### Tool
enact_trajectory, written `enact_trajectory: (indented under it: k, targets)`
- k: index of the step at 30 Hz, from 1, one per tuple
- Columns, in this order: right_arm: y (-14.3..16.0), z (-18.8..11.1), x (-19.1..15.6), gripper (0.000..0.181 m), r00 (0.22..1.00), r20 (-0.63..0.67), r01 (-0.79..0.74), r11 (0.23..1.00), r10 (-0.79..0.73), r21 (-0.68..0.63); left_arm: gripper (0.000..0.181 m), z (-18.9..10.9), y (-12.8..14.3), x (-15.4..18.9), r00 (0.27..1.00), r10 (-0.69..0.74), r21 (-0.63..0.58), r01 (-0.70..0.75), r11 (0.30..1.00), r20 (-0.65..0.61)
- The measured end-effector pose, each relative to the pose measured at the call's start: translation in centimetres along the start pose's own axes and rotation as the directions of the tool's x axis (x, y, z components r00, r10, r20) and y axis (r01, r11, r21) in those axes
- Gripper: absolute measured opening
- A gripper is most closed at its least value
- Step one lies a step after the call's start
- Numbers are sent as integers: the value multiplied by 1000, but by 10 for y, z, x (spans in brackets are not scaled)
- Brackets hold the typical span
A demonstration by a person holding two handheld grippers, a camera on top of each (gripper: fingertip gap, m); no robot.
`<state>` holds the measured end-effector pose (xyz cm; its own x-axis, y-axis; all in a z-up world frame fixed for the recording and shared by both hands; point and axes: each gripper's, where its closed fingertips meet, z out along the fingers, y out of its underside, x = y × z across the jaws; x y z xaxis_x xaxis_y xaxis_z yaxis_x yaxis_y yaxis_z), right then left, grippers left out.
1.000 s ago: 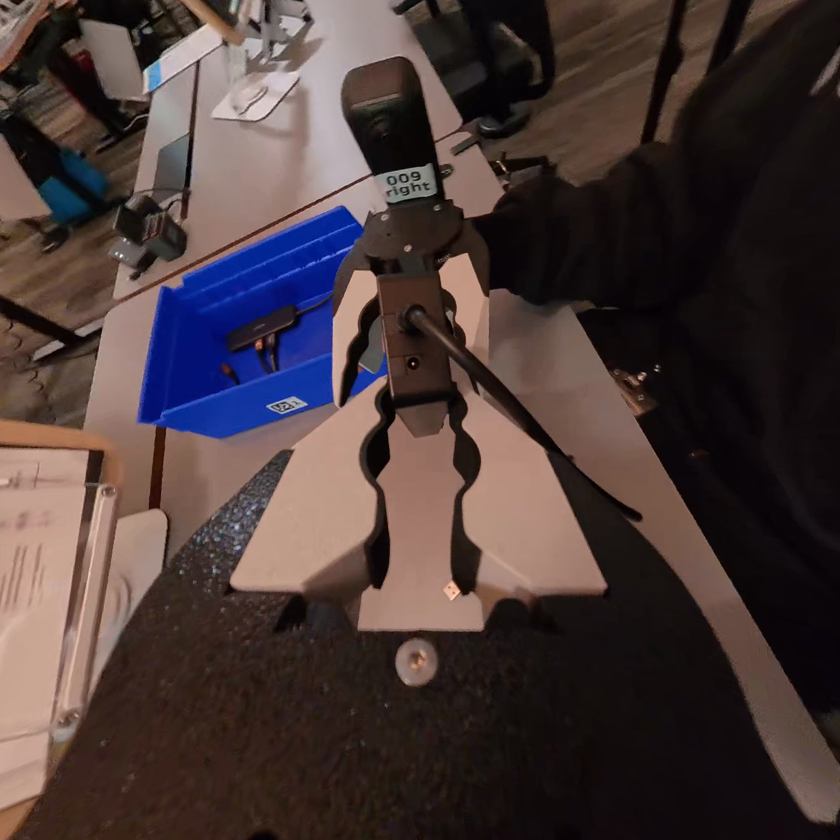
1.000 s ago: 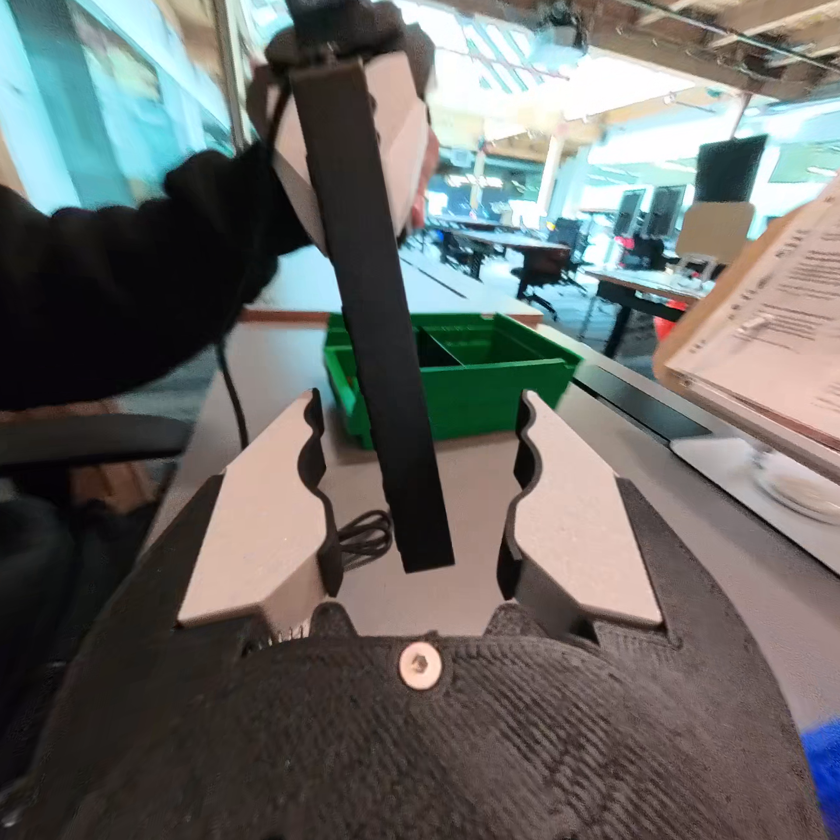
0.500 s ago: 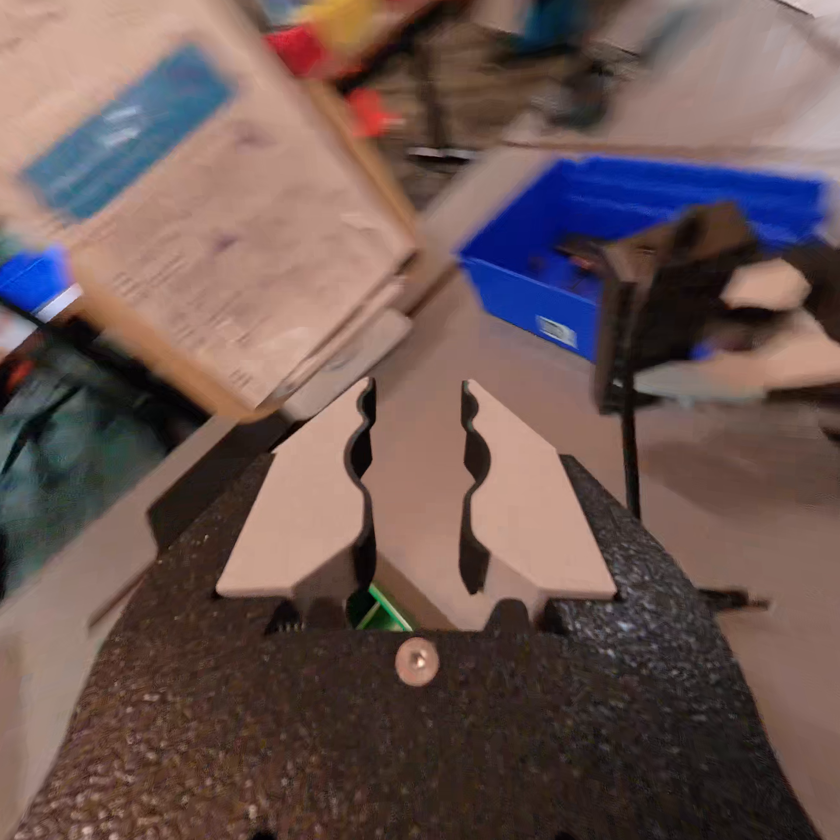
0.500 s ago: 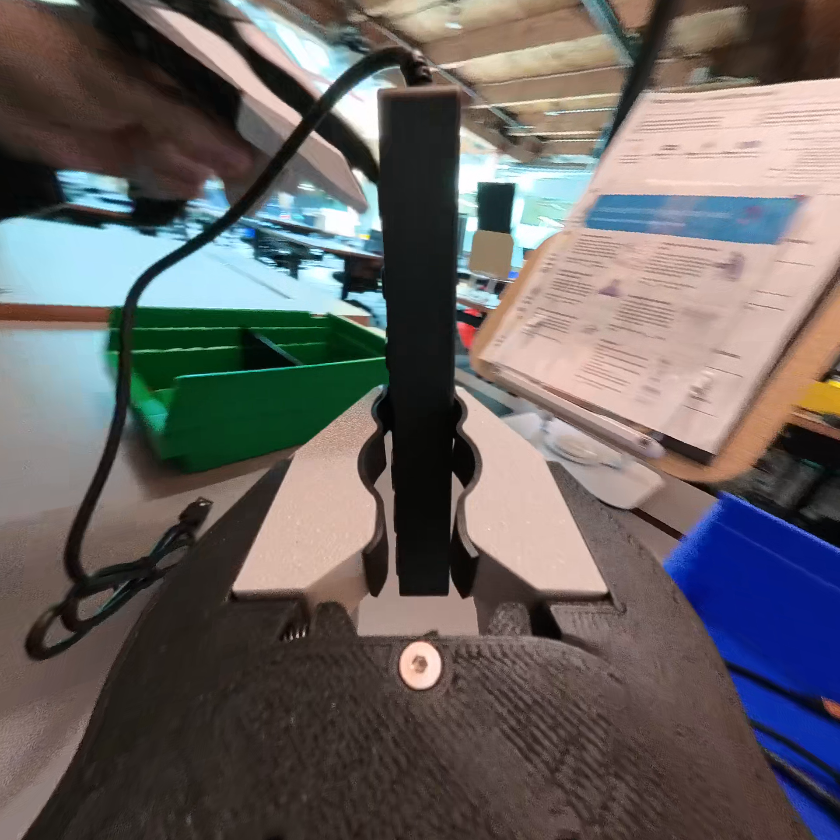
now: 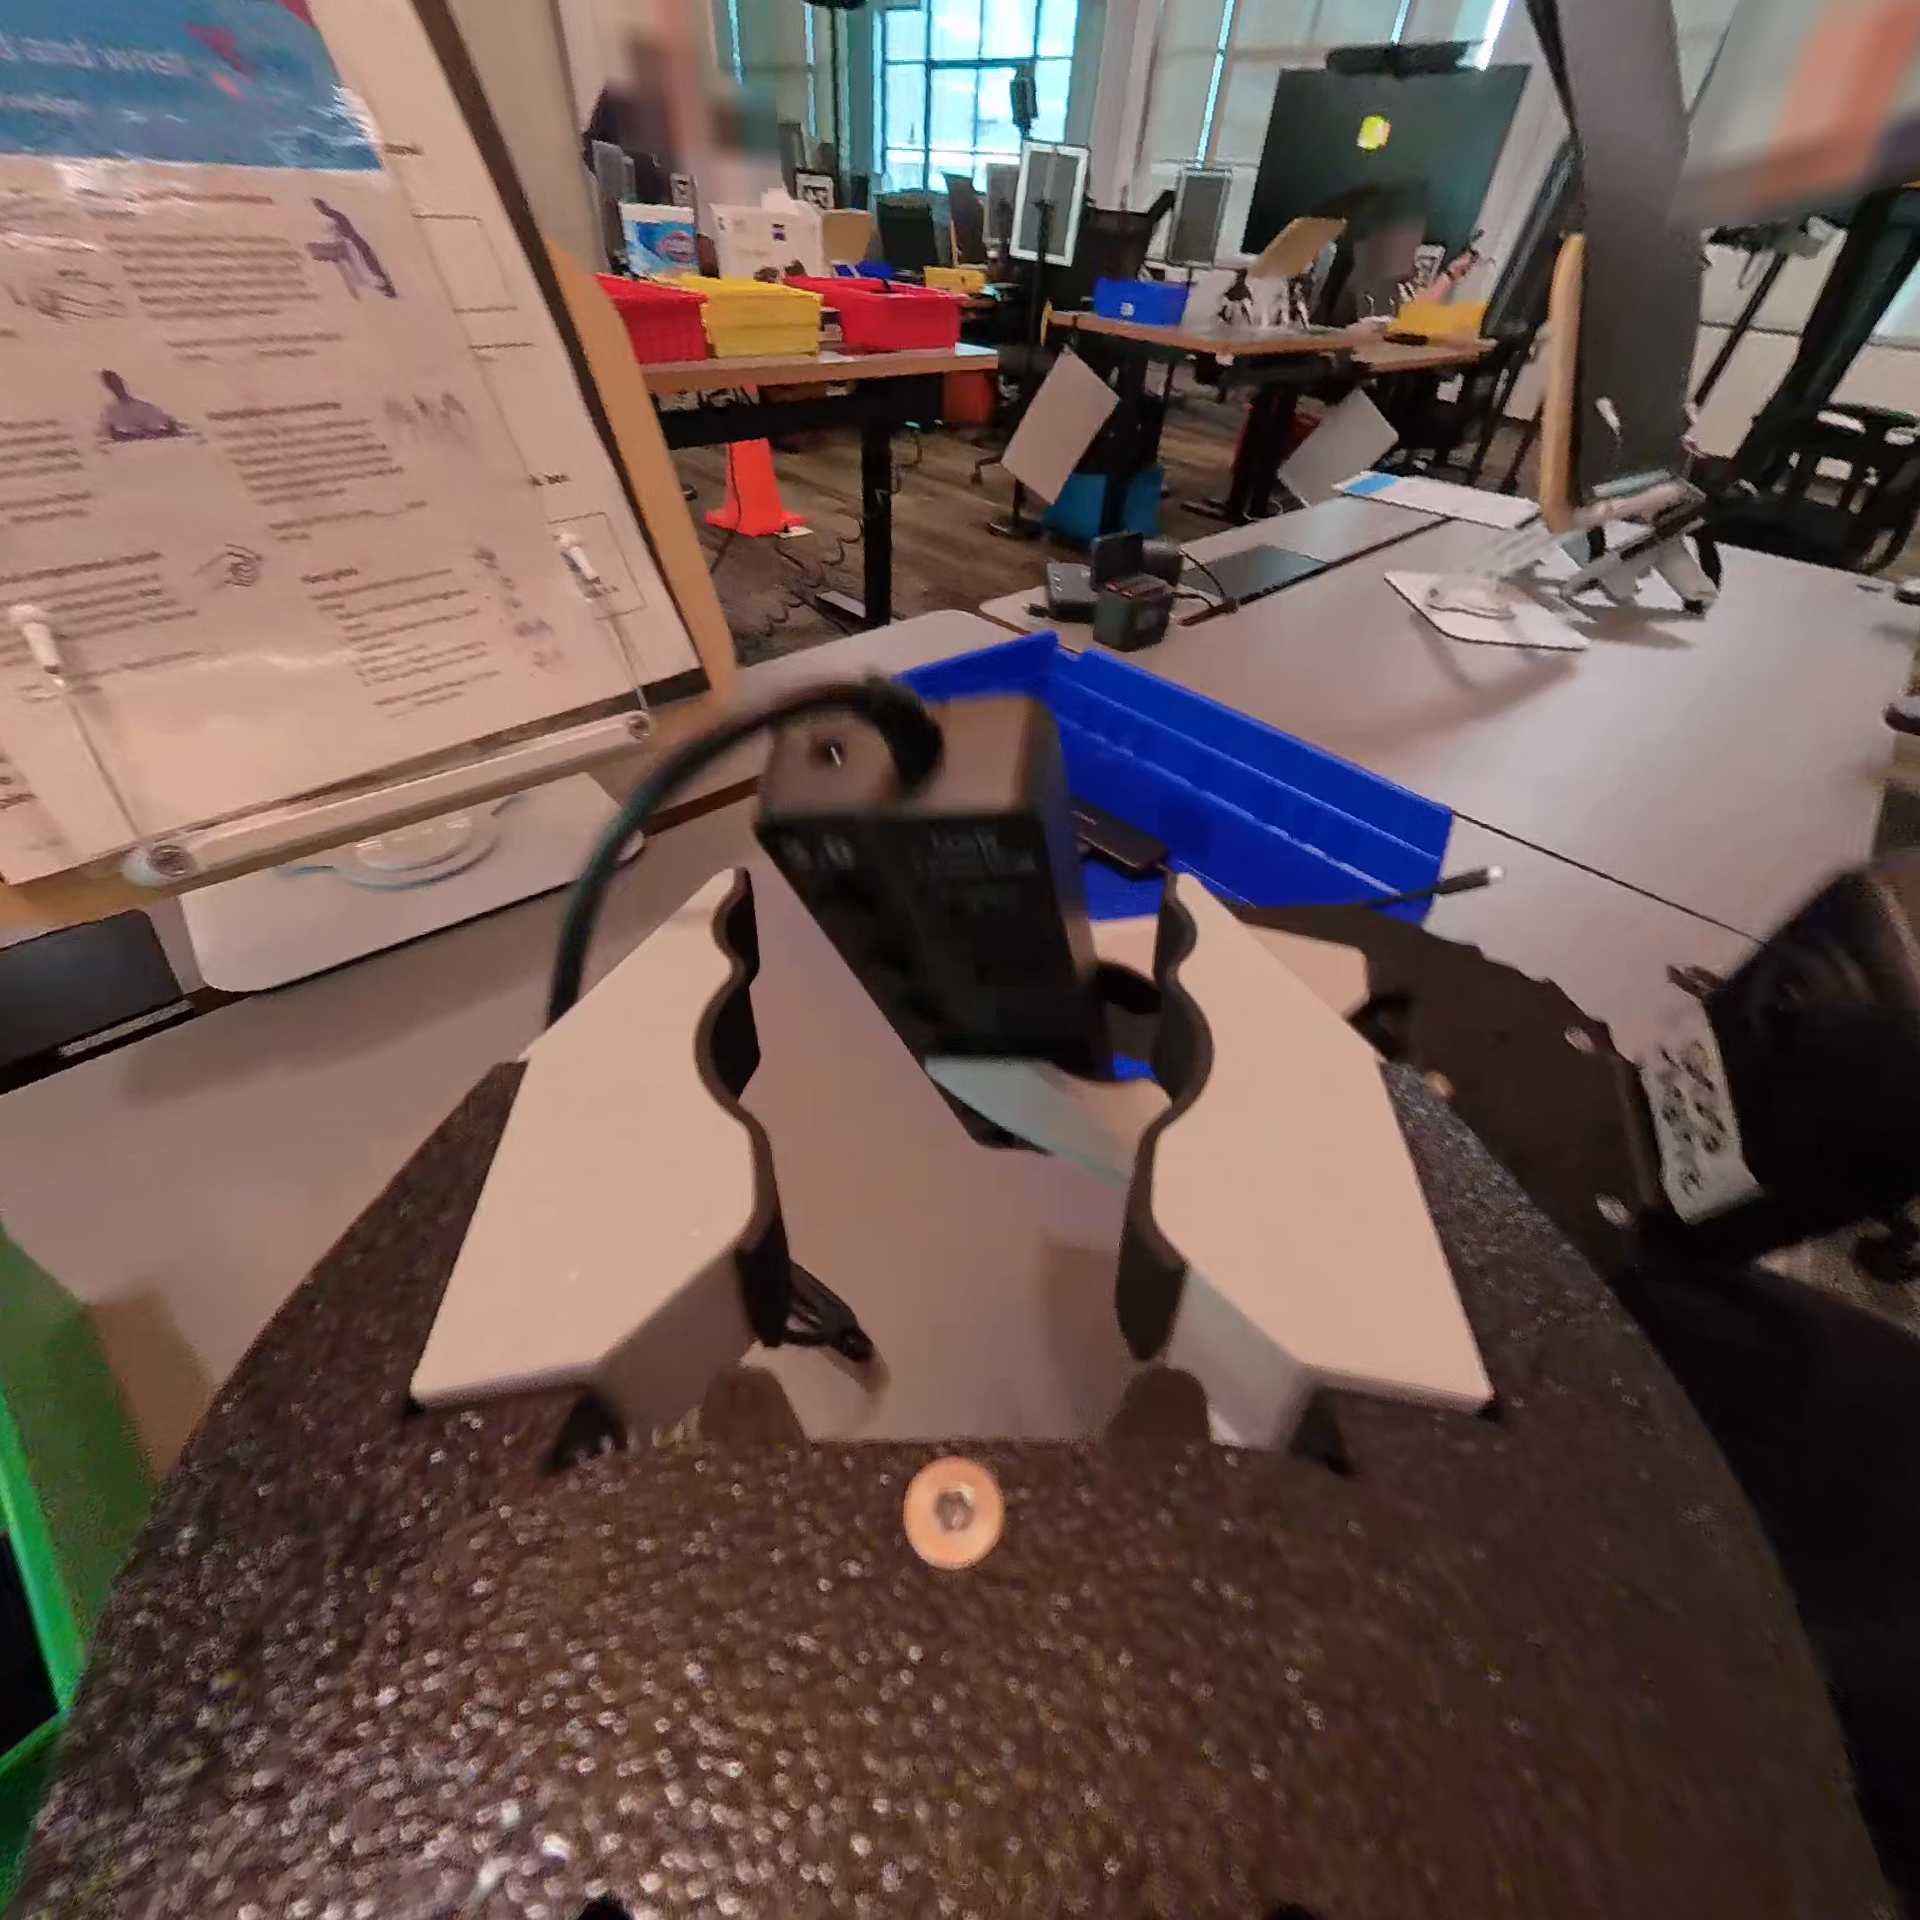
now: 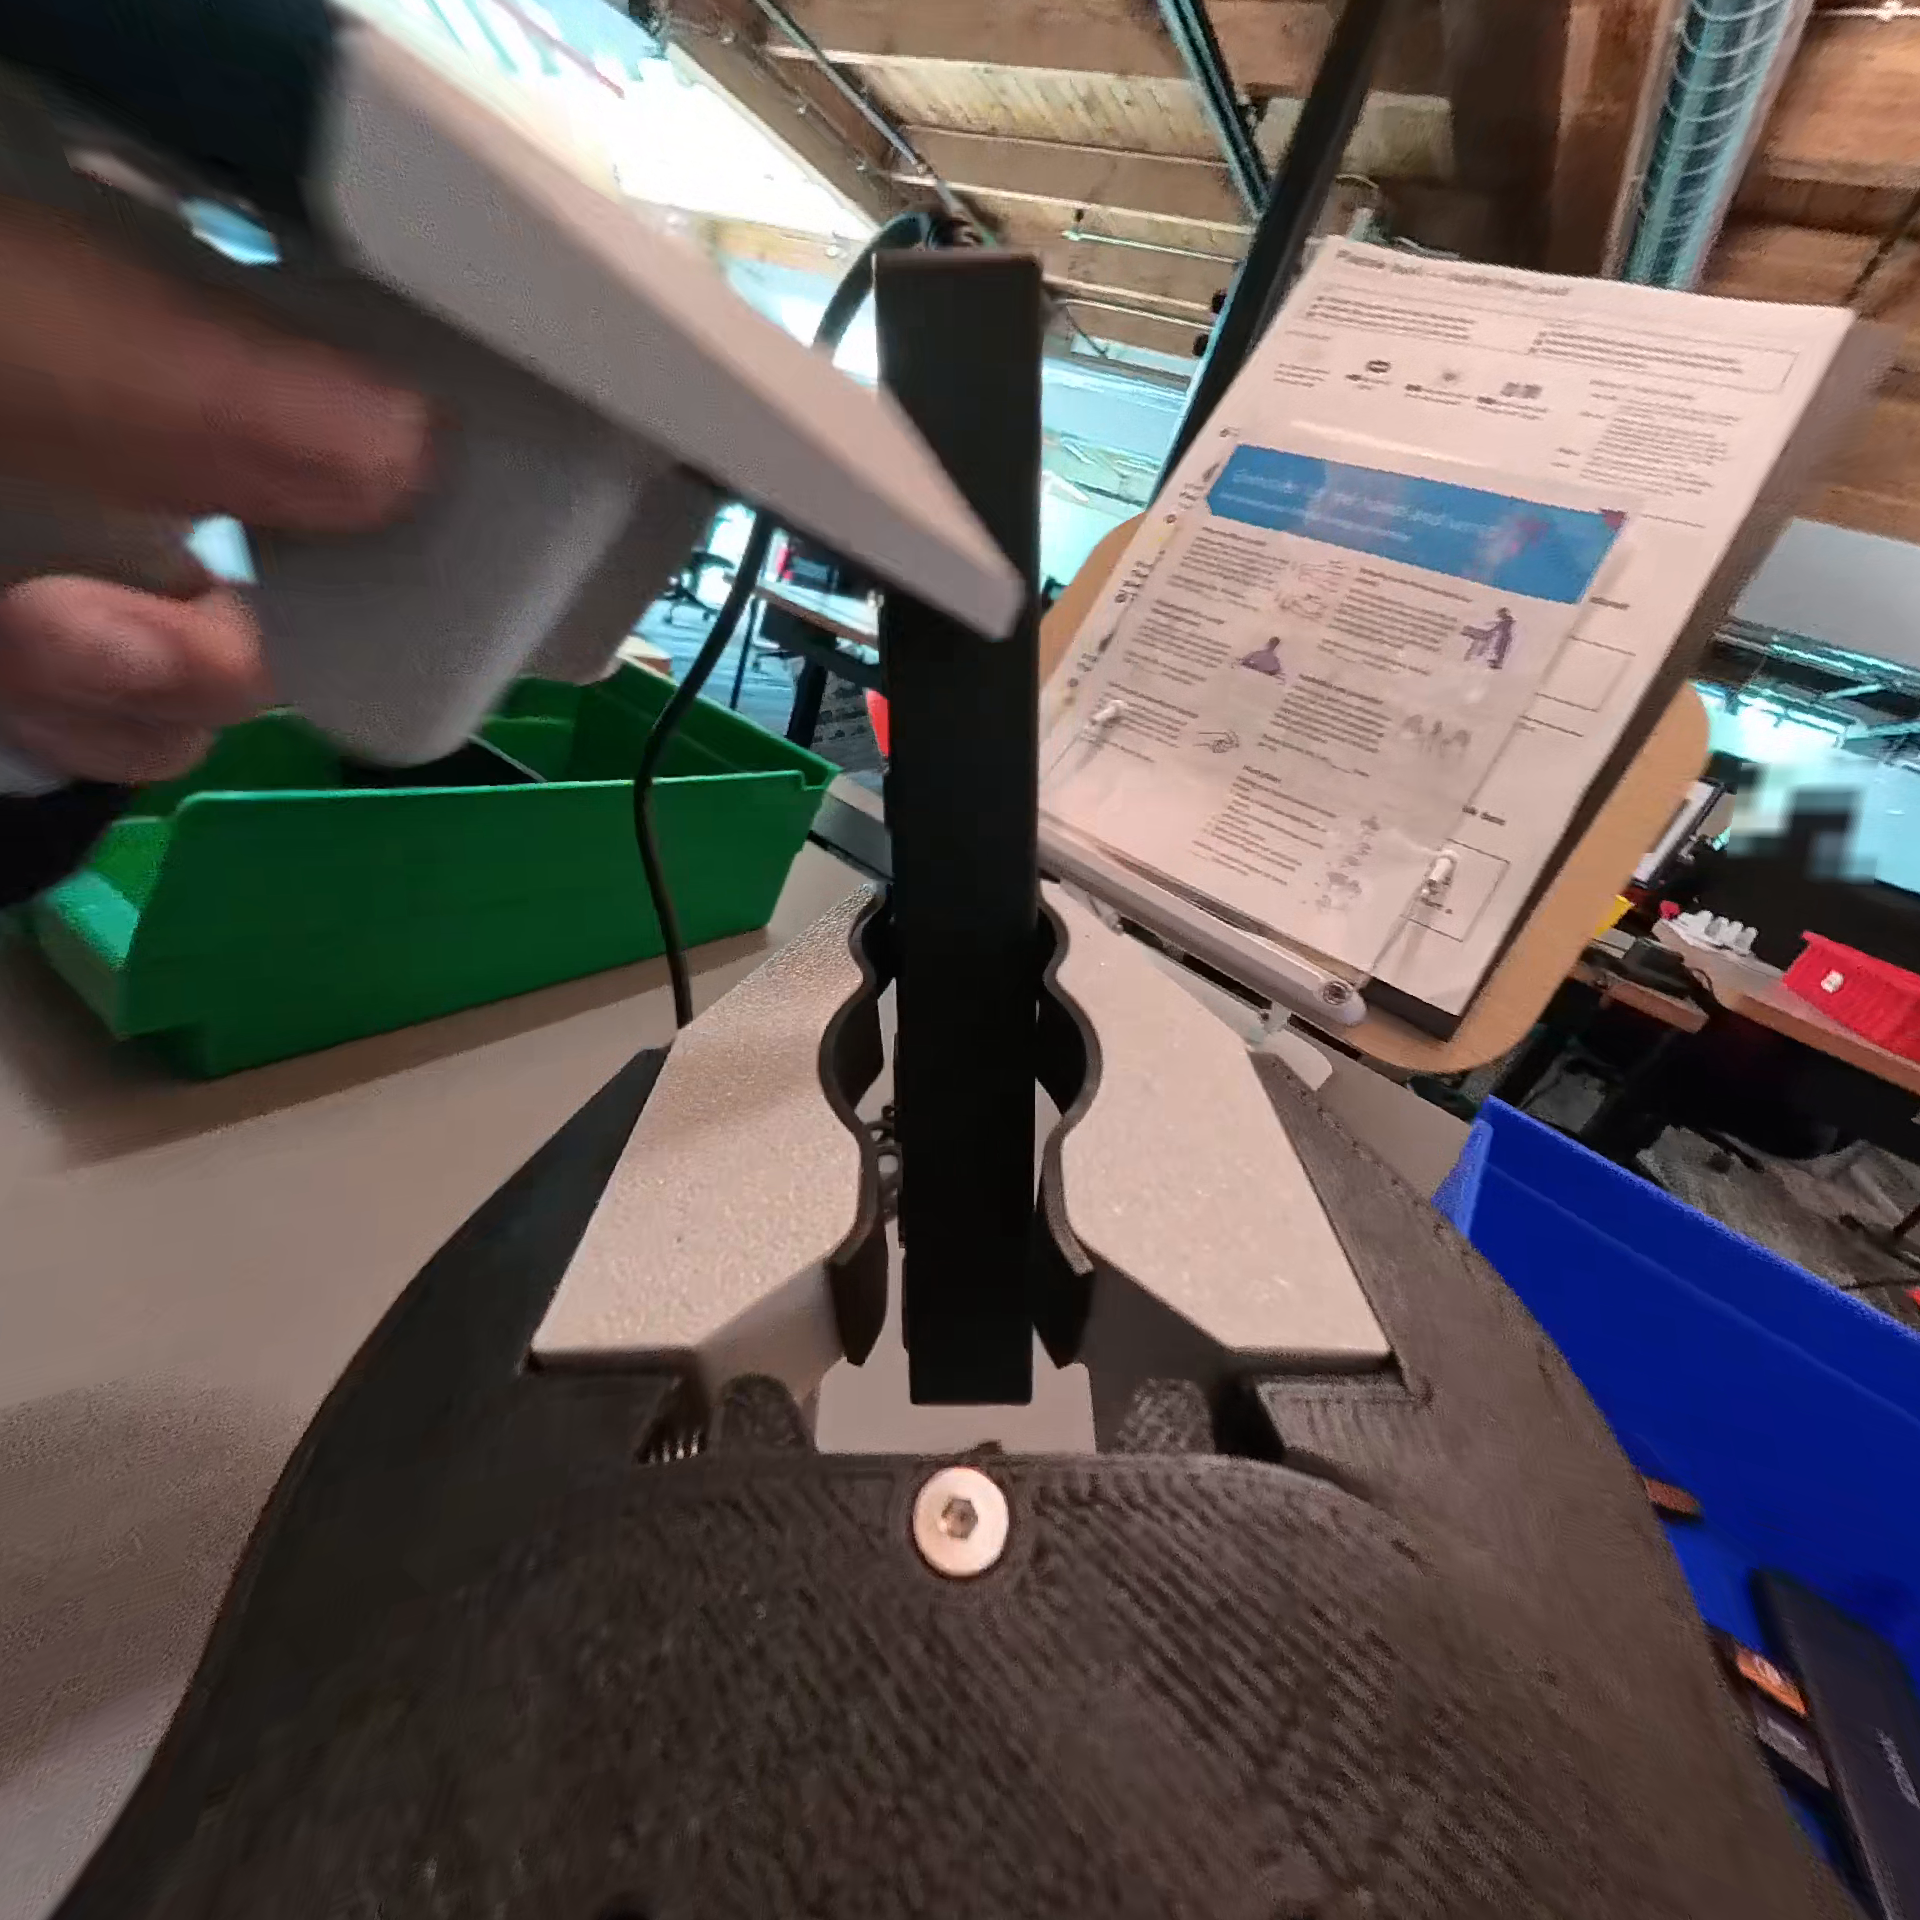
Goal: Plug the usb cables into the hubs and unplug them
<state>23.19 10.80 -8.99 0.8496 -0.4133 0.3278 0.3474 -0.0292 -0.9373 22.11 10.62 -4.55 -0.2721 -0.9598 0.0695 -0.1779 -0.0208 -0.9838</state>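
A long black USB hub (image 6: 961,831) stands upright in my right gripper (image 6: 956,925), which is shut on its lower part. The hub's black cable (image 6: 665,831) leaves its top end and hangs down to the left. In the left wrist view the hub (image 5: 925,894) tilts up between the fingers of my left gripper (image 5: 951,904), which is open and not touching it. The cable (image 5: 623,831) arcs off the hub's top to the left, and a coil (image 5: 810,1320) lies on the table below. The left gripper's grey finger (image 6: 675,416) reaches the hub from the upper left.
A blue bin (image 5: 1247,790) with another hub inside stands behind; it also shows in the right wrist view (image 6: 1662,1299). A green bin (image 6: 416,883) is on the left. A document stand (image 5: 312,468) holds a printed sheet. The grey table (image 5: 1558,748) extends to the right.
The hub passed from my left gripper to my right, which closed on it. My left gripper let go, swung away, then came back and now stands open around the hub's upper end.
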Motion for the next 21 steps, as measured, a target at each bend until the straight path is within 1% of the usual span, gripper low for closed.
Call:
enact_trajectory:
  k: [1, 3, 5, 6, 8, 9, 11, 12, 13, 14, 15, 16, 17, 18, 19, 21]
  targets:
    - [0, 1, -5, 23, 1000, 14, 16, 1000, -16, -2, 73, 2, -2, -6, 1000, -13, -3, 13, 1000, 2]
    - [1, 2, -12, 22, 998, 32, 53, 999, -53, -8, 66, 2, -7, -7, 998, -46, -13, 46, 999, -46]
    - [2, 3, -14, 22, 998, 51, 28, 1000, -27, -14, 61, 0, -9, -7, 993, -29, -38, 25, 999, -114]
    - [2, 3, -18, 24, 996, 92, 19, 1000, -19, -5, 59, -1, -8, -4, 987, 2, -60, -12, 998, -158]
    - [3, 1, -30, 33, 978, 209, 7, 1000, -5, -7, 54, -3, -3, 2, 969, 69, -109, -97, 989, -238]
    - [2, -2, -38, 39, 958, 284, -43, 999, 45, -14, 52, -5, -3, 5, 956, 109, -117, -145, 982, -273]
    - [-6, -6, -41, 73, 905, 375, -208, 978, 201, -22, 52, -12, -2, 20, 902, 195, -106, -254, 961, -385]
    - [-8, -9, -44, 84, 853, 437, -294, 955, 284, -47, 52, -17, -2, 31, 864, 210, -96, -283, 954, -458]
    - [-12, -14, -52, 92, 777, 516, -372, 924, 361, -87, 52, -23, -4, 43, 821, 212, -73, -293, 953, -530]
    - [-14, -20, -58, 93, 699, 581, -426, 895, 417, -130, 52, -28, -6, 54, 779, 212, -47, -295, 954, -591]
    - [-15, -25, -64, 93, 640, 630, -450, 879, 439, -156, 52, -32, -7, 61, 750, 211, -29, -293, 956, -627]
    - [-18, -28, -68, 91, 619, 656, -456, 878, 431, -145, 51, -33, -7, 66, 731, 217, -19, -300, 954, -647]
    - [-19, -29, -69, 91, 629, 658, -452, 883, 414, -123, 52, -35, -5, 70, 710, 240, -2, -322, 947, -662]
    - [-18, -29, -71, 92, 640, 656, -436, 892, 401, -121, 52, -35, -3, 72, 696, 261, 9, -344, 939, -669]
    - [-17, -28, -75, 90, 643, 657, -416, 900, 393, -131, 52, -35, 1, 74, 689, 270, 5, -361, 932, -672]
    - [-19, -31, -84, 84, 627, 681, -397, 907, 379, -140, 52, -34, 6, 76, 683, 277, 0, -376, 927, -676]
